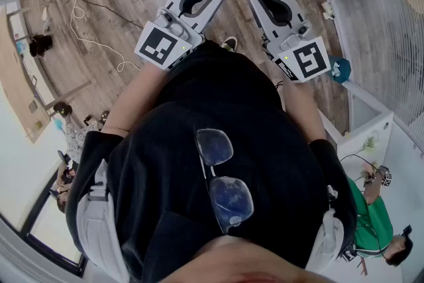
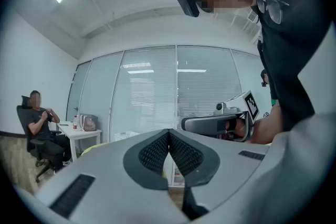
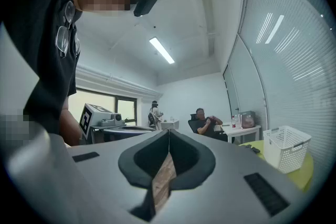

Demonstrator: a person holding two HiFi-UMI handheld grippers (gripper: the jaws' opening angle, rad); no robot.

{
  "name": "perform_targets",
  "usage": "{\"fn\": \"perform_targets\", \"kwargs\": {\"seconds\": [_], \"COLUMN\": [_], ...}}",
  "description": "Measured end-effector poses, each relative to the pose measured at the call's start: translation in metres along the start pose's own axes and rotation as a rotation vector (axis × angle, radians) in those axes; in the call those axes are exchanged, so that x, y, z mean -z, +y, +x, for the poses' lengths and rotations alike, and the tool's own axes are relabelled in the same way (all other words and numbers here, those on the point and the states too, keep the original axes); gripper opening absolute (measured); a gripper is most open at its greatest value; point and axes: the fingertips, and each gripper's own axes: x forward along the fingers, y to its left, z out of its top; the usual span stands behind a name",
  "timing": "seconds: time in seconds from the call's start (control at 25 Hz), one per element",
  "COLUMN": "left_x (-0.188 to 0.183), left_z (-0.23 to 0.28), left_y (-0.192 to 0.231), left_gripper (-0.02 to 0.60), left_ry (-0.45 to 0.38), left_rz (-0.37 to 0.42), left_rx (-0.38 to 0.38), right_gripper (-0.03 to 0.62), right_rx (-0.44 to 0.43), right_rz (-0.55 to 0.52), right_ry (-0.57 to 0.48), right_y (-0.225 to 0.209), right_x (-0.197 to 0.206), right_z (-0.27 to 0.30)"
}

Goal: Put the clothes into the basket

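Our left gripper (image 2: 169,131) and right gripper (image 3: 168,130) are both clenched on nothing, held level; the basket (image 3: 286,147) stands on a yellow table (image 3: 308,166), itself mostly hidden behind the right gripper's body

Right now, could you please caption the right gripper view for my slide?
Right gripper, fingers shut and empty, with a white basket on a yellow-green table at right.

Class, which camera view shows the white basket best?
The right gripper view: the white basket stands on the yellow-green table, its mesh walls plain. The left gripper view shows at most a small pale shape far off; the head view shows only that table's edge.
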Motion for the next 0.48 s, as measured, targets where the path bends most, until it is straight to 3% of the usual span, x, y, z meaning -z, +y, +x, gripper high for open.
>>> {"fn": "perform_targets", "kwargs": {"seconds": [0.48], "left_x": [-0.005], "left_z": [-0.011], "left_y": [-0.007], "left_gripper": [0.011], "left_ry": [-0.001], "left_rz": [0.006], "left_rx": [-0.038], "right_gripper": [0.026], "right_rx": [-0.007], "right_rz": [-0.036], "right_ry": [0.006], "right_y": [0.011], "right_x": [-0.002], "right_z": [-0.011]}}
